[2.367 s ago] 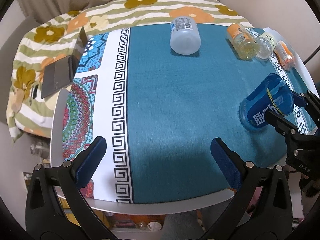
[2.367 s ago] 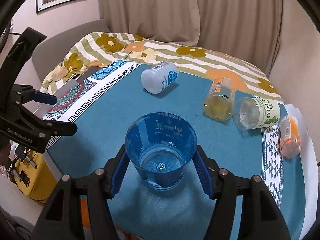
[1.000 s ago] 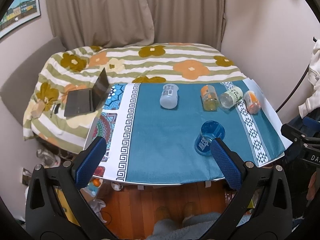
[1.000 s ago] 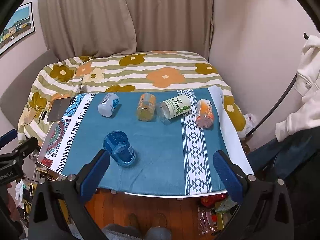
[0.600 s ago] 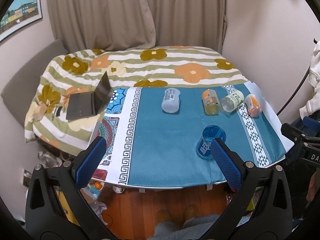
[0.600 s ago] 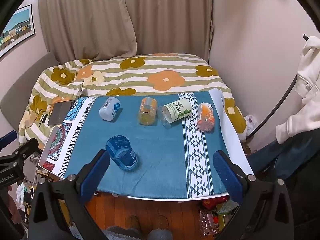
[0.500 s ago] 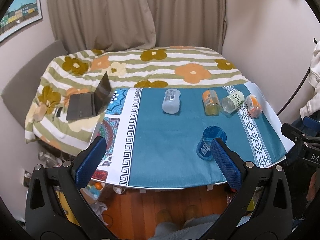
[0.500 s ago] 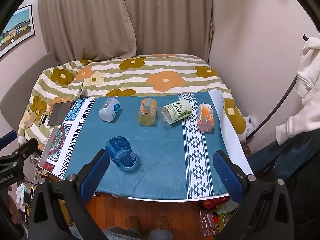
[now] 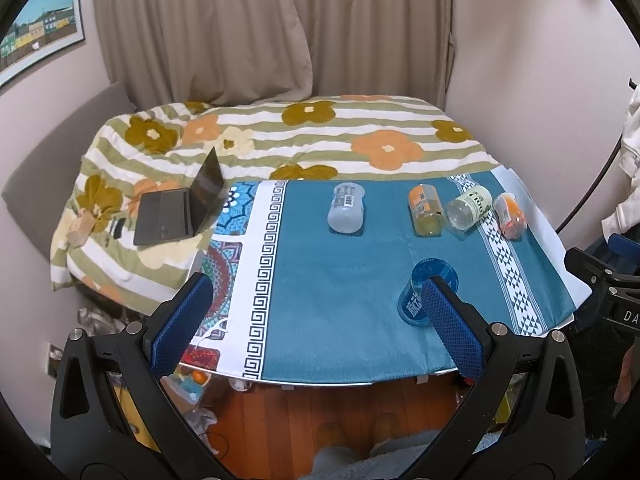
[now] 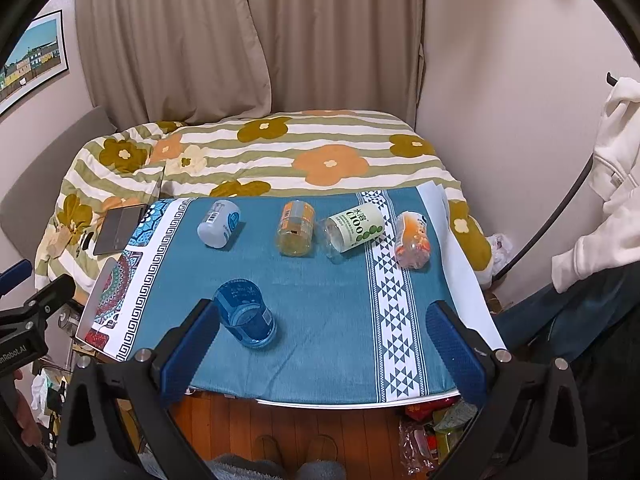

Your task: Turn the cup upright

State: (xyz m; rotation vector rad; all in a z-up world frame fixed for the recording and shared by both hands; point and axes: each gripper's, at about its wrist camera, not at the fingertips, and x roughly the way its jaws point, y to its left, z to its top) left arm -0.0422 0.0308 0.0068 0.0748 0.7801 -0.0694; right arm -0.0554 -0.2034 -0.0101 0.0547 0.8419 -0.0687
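A blue translucent cup (image 10: 245,314) stands upright, mouth up, on the teal cloth near the table's front edge. In the left wrist view the cup (image 9: 424,290) is partly behind my left gripper's right finger. My left gripper (image 9: 316,322) is open and empty, held back from the table. My right gripper (image 10: 320,338) is open and empty, also back from the table, with the cup just past its left finger. Neither gripper touches the cup.
Several bottles lie on their sides along the far edge: a white one (image 10: 218,224), an orange-labelled one (image 10: 296,227), a green-labelled one (image 10: 354,226), an orange one (image 10: 412,240). A laptop (image 9: 180,208) sits on the flowered bed. Wooden floor lies below the table's front edge (image 10: 352,402).
My right gripper held the cup 2.4 s ago, then let it go upright on the cloth. Both grippers pulled well back; in the last half second almost nothing moved.
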